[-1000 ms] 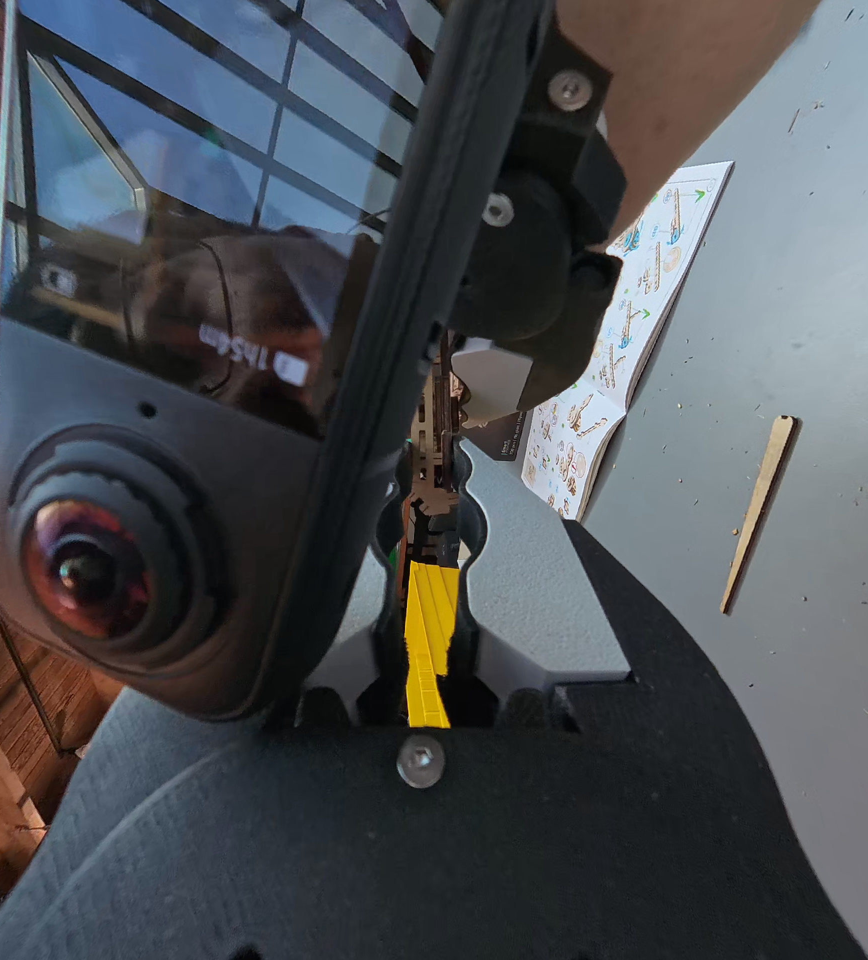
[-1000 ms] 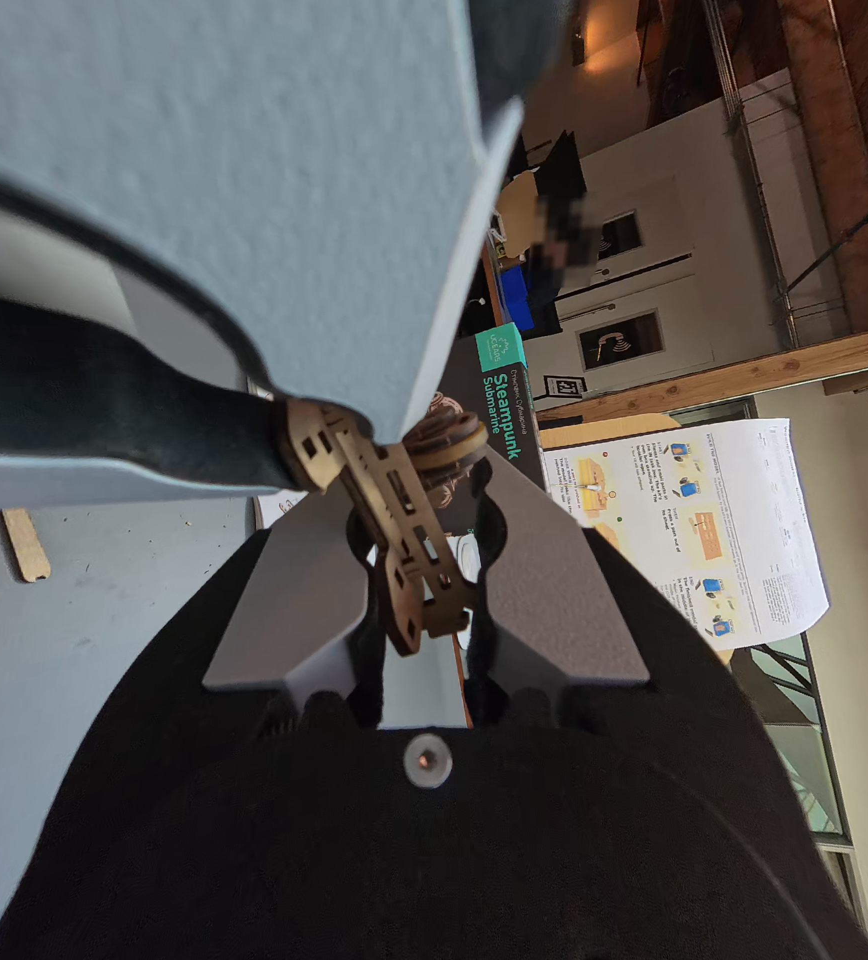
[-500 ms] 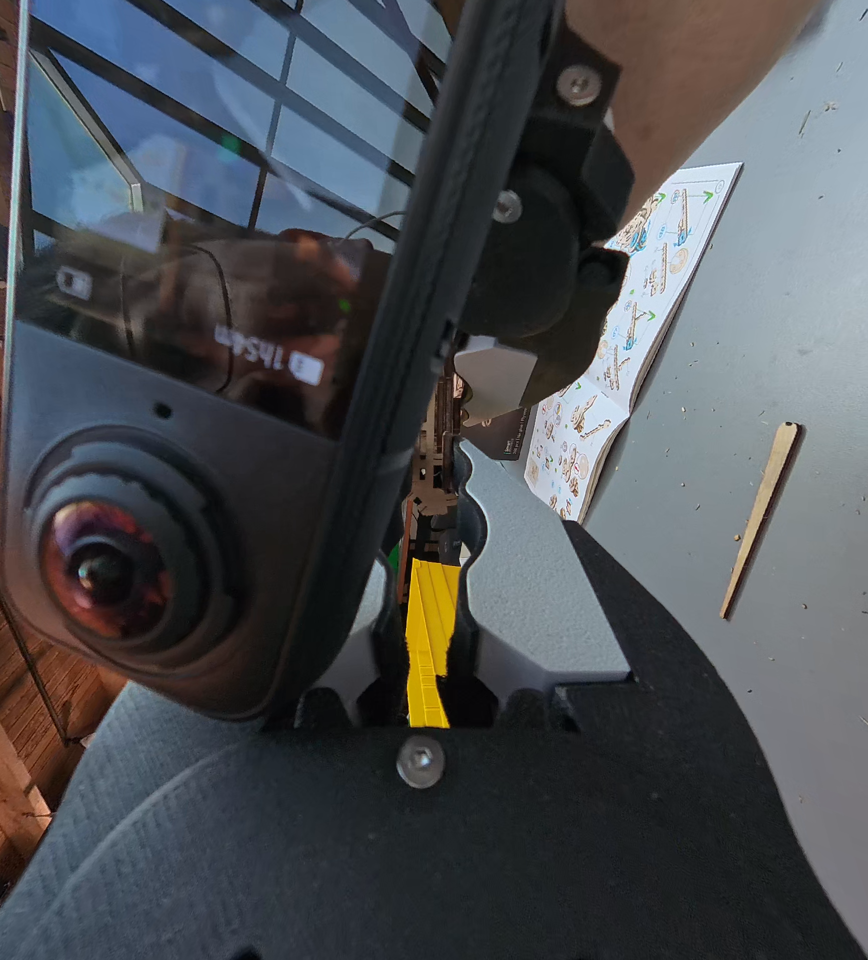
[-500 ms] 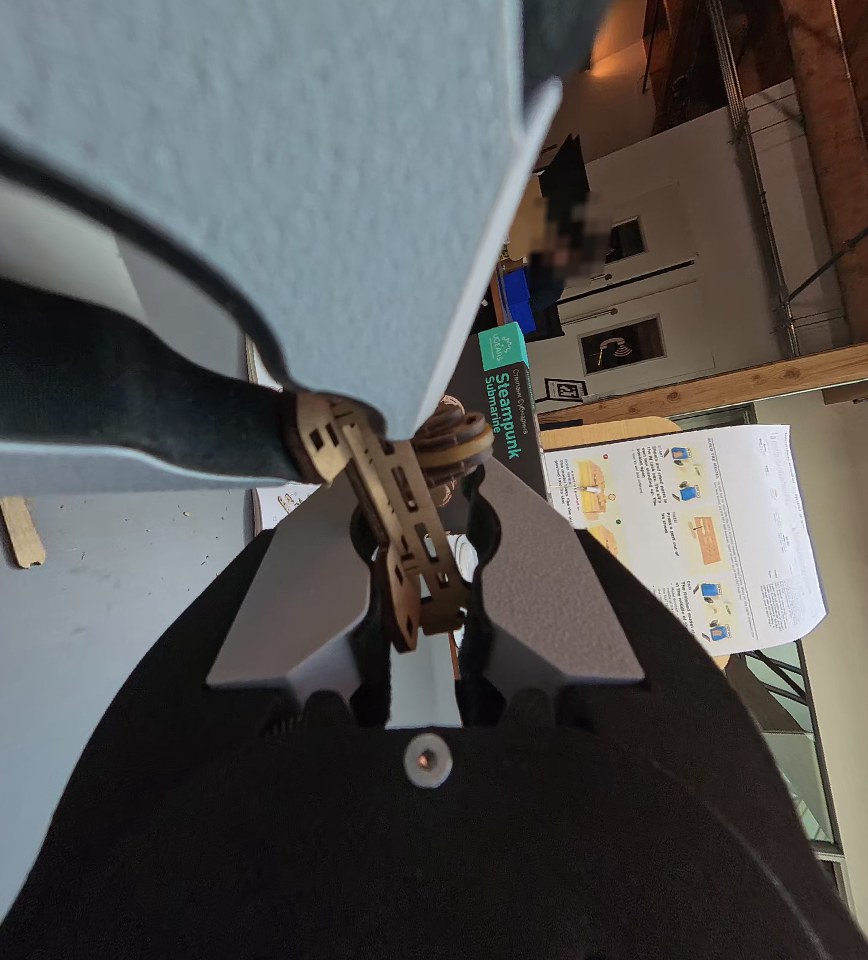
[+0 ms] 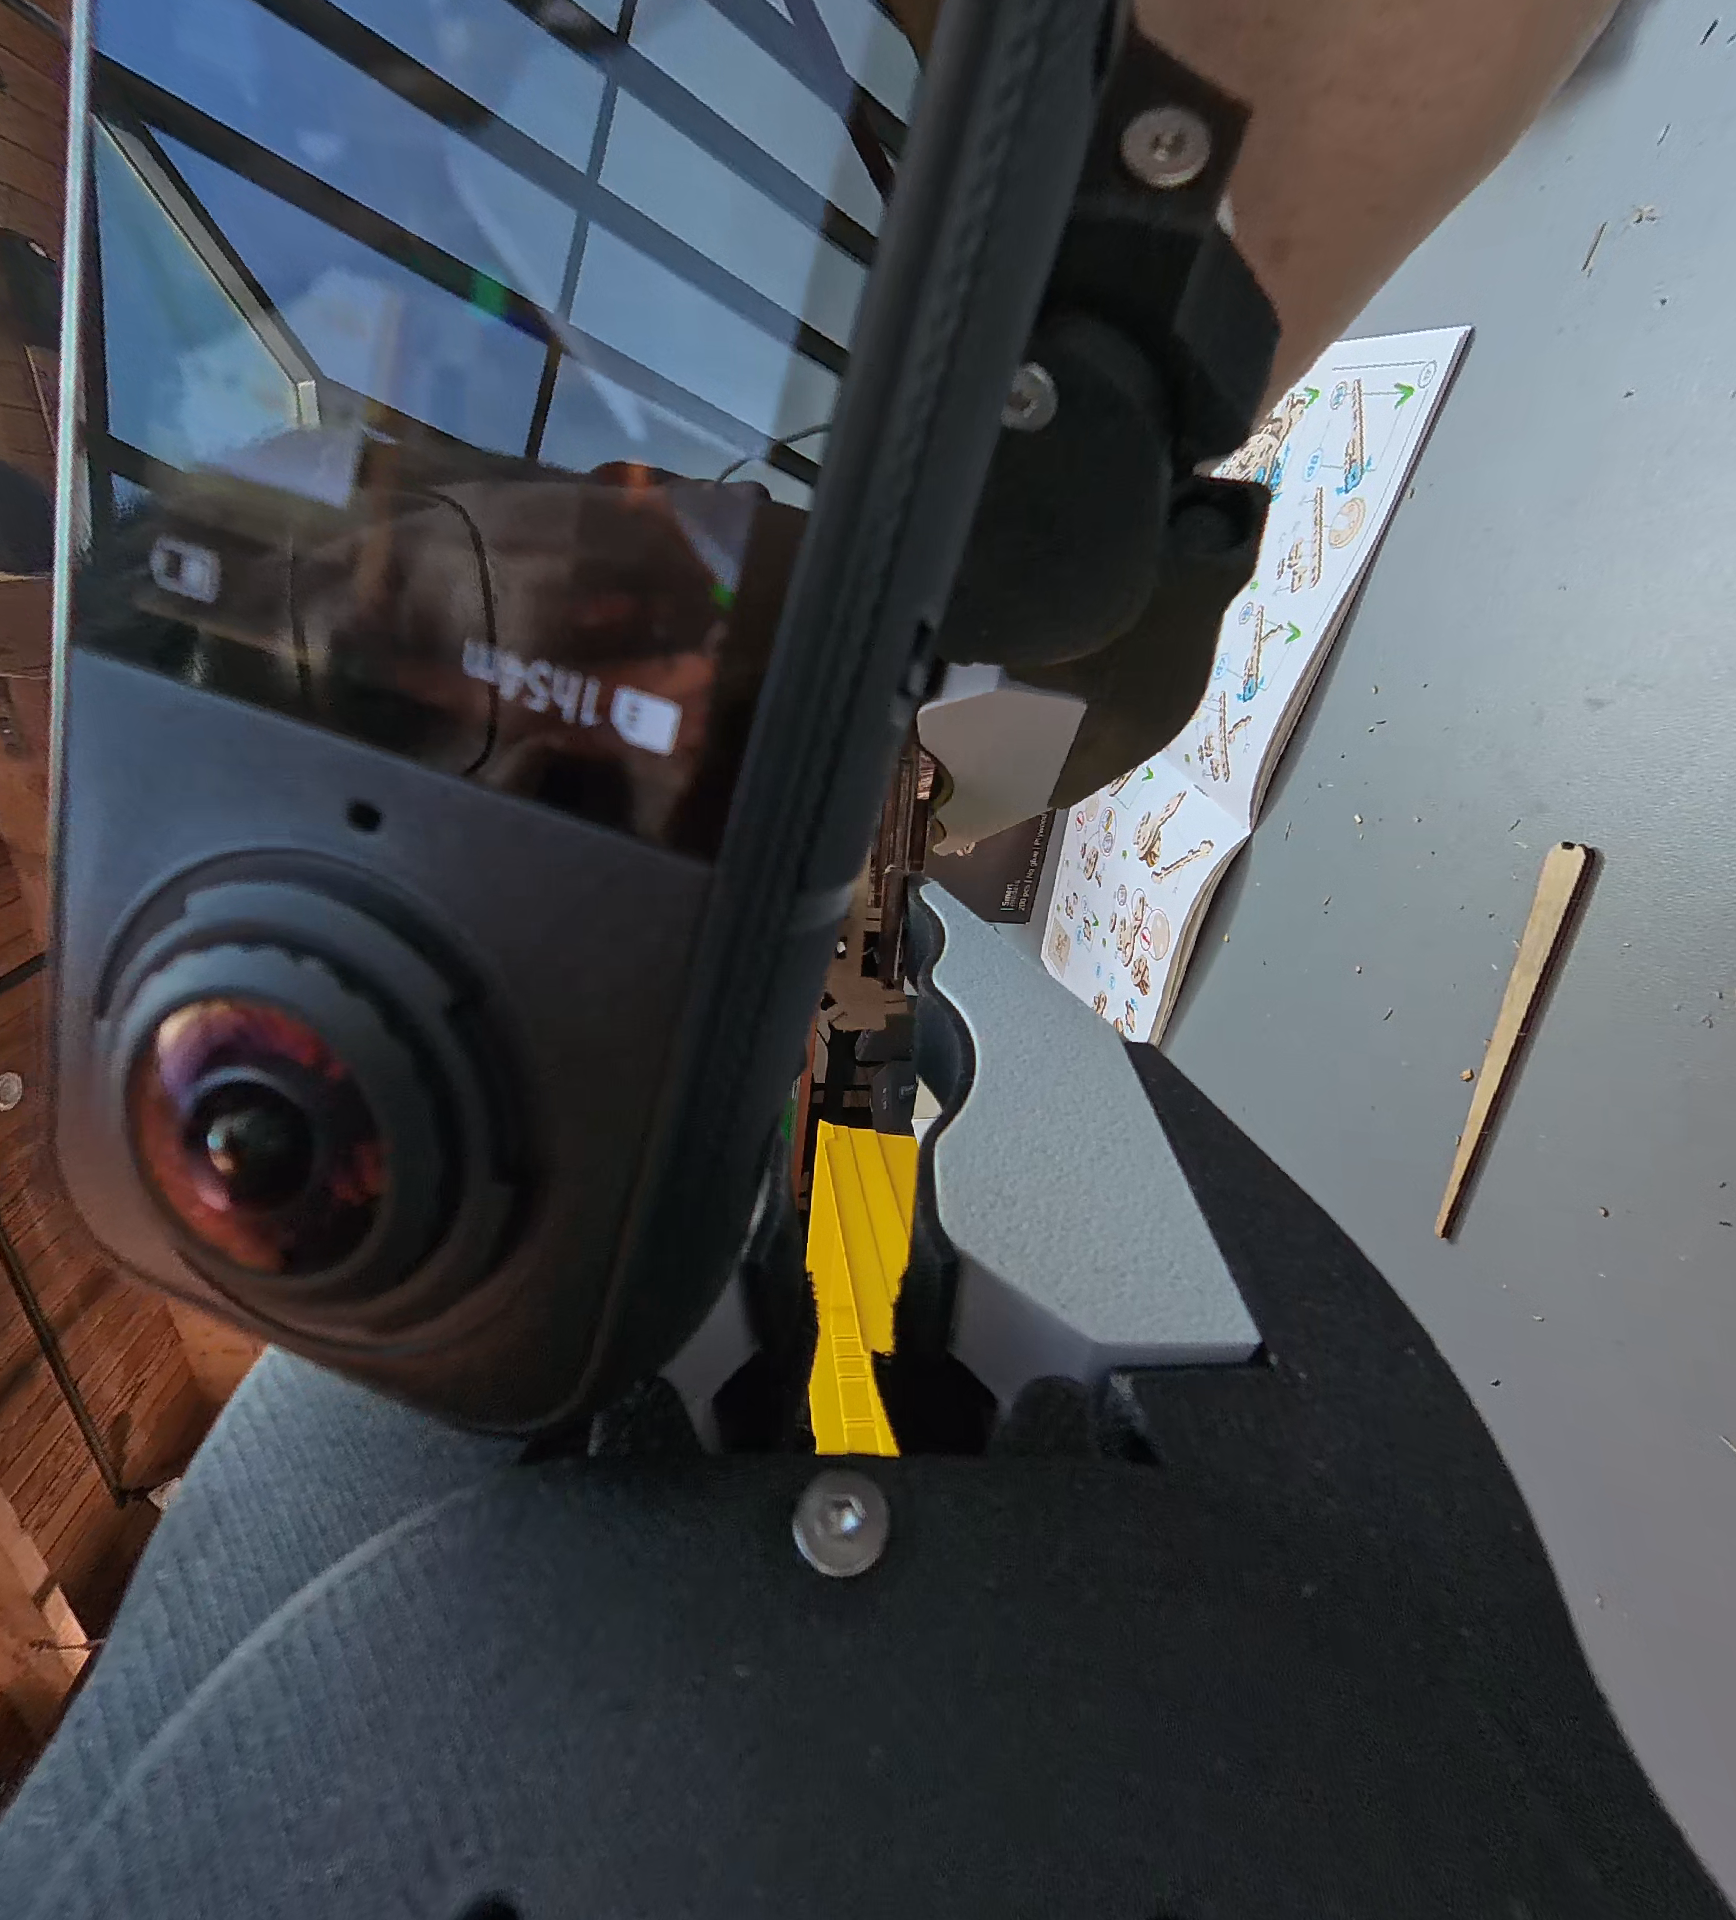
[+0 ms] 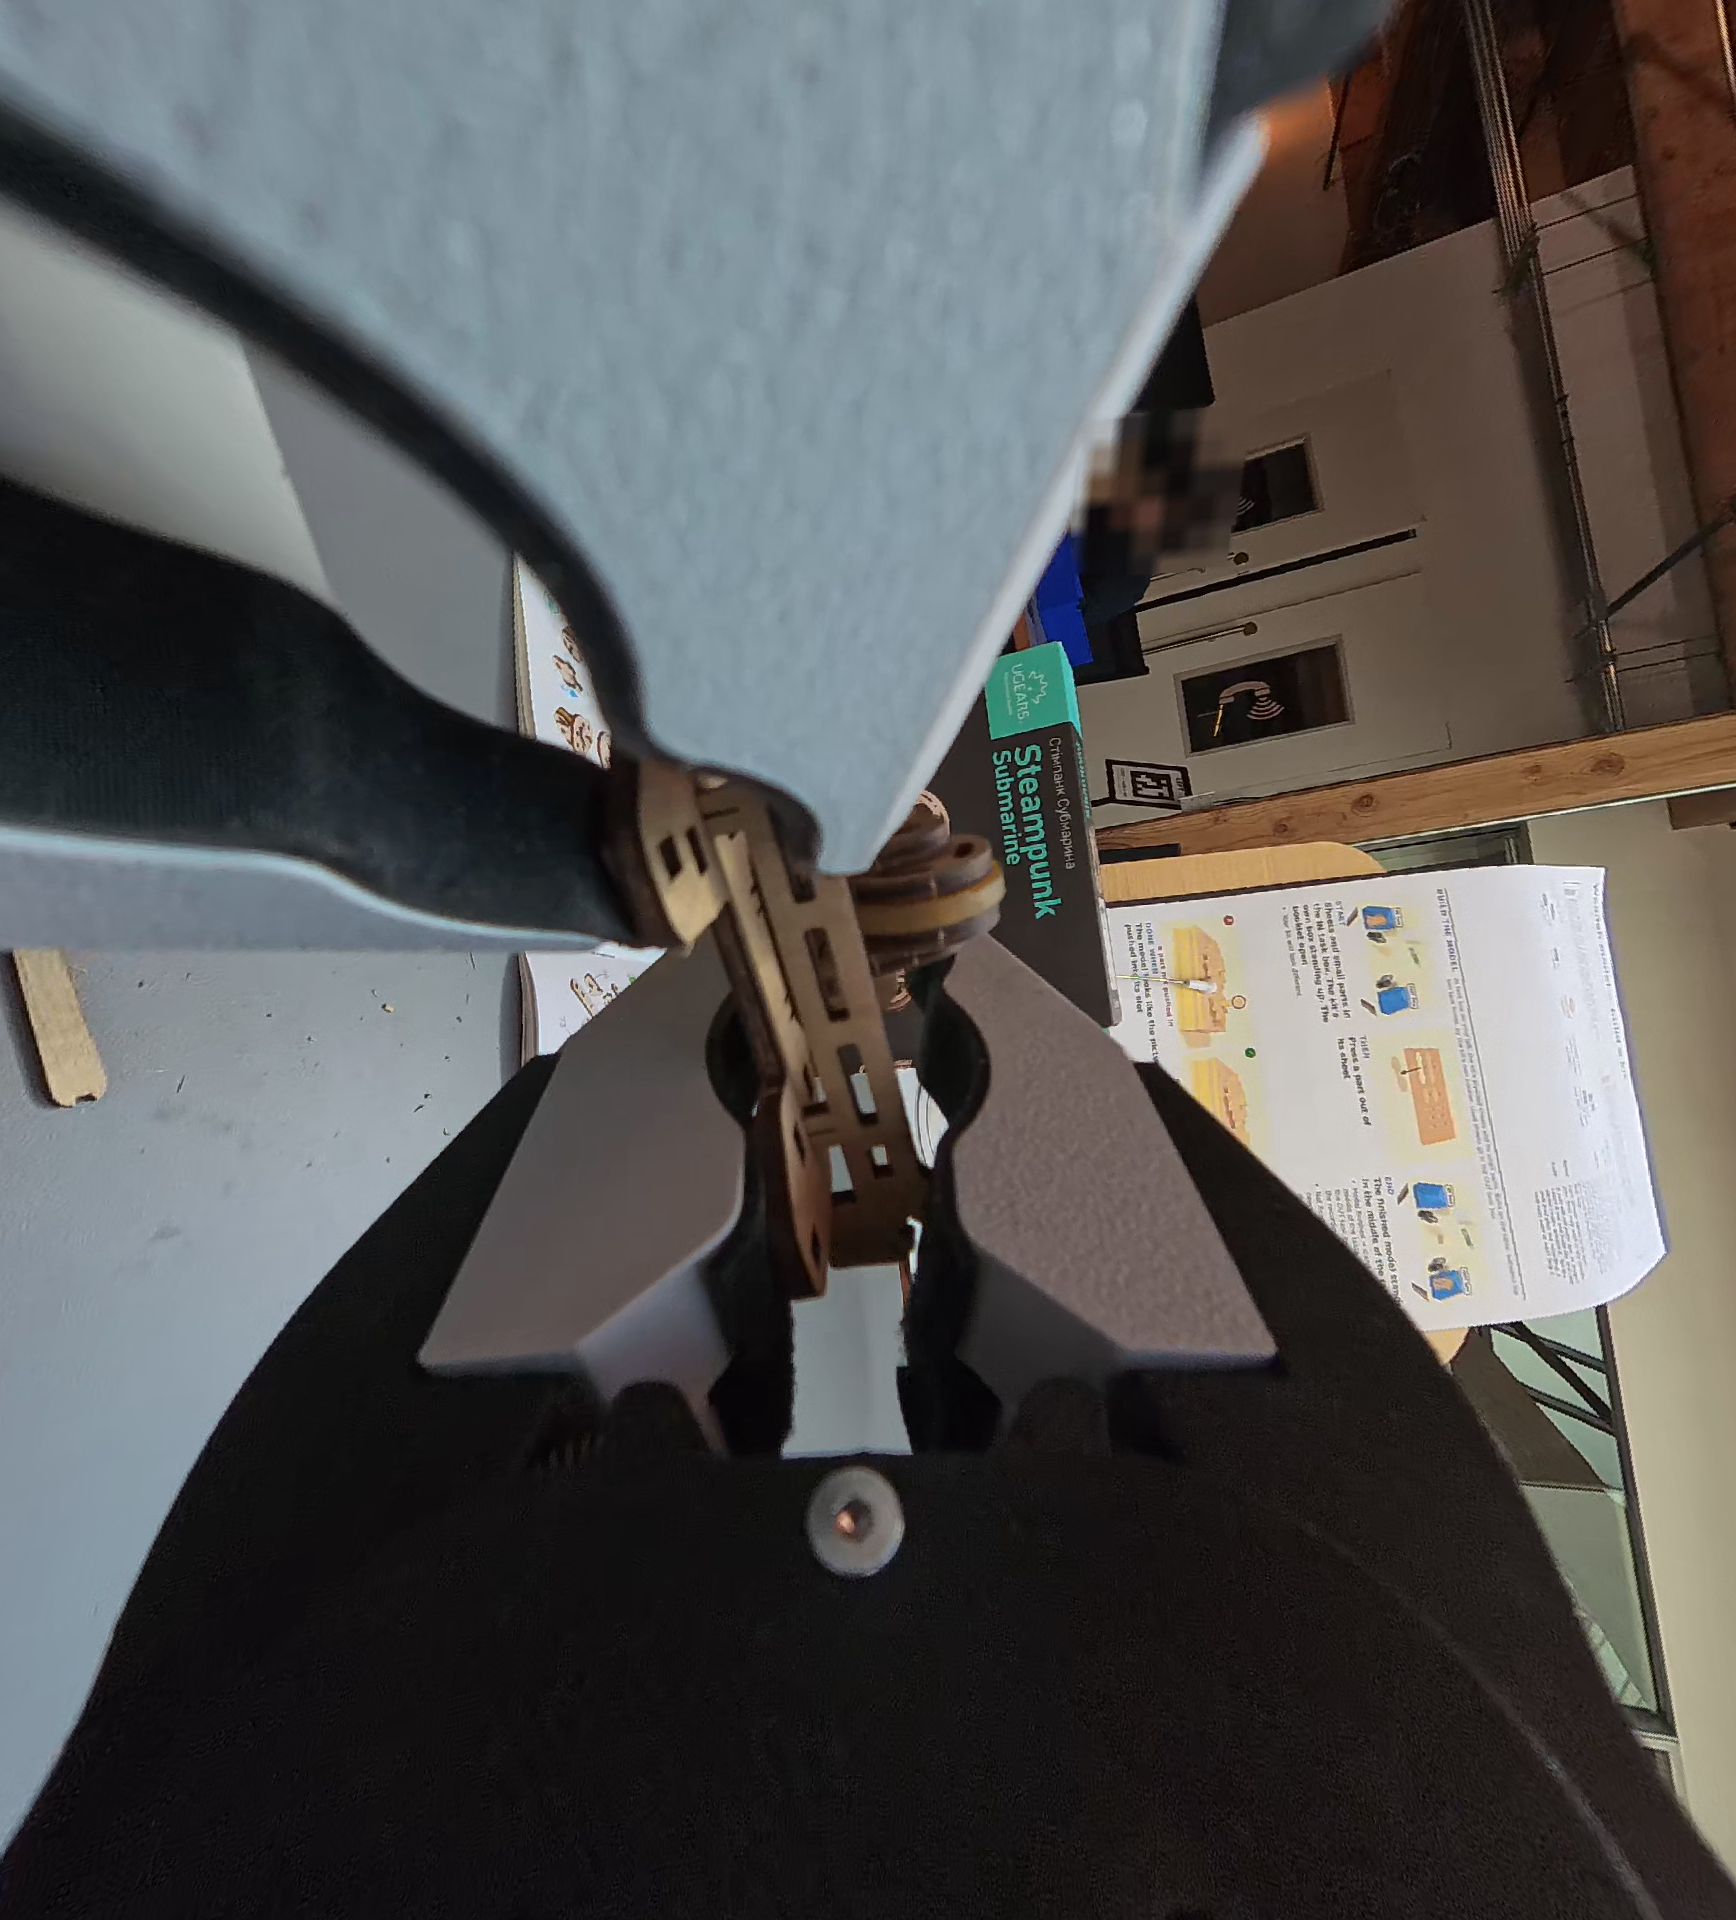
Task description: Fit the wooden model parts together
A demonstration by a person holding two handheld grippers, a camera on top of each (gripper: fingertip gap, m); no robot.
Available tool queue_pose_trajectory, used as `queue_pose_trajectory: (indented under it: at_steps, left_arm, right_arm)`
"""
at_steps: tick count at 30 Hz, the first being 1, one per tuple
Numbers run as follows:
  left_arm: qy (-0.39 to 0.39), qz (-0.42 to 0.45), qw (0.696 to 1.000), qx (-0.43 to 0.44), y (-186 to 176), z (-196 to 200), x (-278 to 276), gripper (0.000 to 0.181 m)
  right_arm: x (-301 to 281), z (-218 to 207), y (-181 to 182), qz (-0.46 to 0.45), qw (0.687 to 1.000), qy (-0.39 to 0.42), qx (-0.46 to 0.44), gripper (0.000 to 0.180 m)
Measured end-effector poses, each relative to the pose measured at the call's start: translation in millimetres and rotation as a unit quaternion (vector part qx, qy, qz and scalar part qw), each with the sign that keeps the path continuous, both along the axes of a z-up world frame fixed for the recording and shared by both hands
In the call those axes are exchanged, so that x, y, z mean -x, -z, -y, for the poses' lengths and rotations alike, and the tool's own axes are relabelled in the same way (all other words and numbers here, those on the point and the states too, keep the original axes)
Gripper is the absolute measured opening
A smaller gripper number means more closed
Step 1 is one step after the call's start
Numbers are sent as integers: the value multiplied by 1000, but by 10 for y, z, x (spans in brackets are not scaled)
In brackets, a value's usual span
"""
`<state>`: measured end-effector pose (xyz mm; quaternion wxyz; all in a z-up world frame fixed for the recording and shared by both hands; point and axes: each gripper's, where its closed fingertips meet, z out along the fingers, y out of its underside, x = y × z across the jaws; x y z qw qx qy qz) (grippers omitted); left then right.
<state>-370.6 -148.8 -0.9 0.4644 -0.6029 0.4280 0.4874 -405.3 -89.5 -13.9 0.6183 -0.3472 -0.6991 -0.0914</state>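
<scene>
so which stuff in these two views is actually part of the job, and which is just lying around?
In use:
- wooden model assembly, gripped from both ends
- right gripper, shut on it
- left gripper, clamping its upper end
- instruction booklet, lying open

Lying about:
- loose wooden strip on the grey table
- kit box
- printed sheet standing behind
- wood crumbs

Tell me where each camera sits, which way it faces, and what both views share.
Left wrist view: on the left gripper, facing the right gripper's camera close up; a forearm shows.
Right wrist view: on the right gripper, facing the wooden assembly, the left gripper clamped on its far end.
Shared: grey table, instruction booklet, loose wooden strip.
</scene>
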Motion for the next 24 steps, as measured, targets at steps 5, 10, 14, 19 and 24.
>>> queue_pose_trajectory:
  at_steps: [5, 10, 14, 19, 24]
  left_arm:
    - [-1, 0, 1000, -1, 2, -4, -2, 11]
    - [2, 4, 1000, -4, -9, -5, -11, 12]
    - [7, 11, 1000, -1, -8, -9, -2, 11]
    - [9, 18, 1000, 4, 29, -29, 5, 13]
    - [21, 5, 1000, 2, 15, -60, 9, 13]
  right_arm:
    - [-2, 4, 11, 2, 1000, -2, 0, 18]
    - [-9, 0, 6, 1, 1000, -2, -3, 14]
    - [-13, -11, -24, -1, 1000, 7, -10, 18]
    - [1, -23, -30, 2, 1000, 6, -20, 23]
    - [-18, -62, 13, 21, 1000, 14, -11, 20]
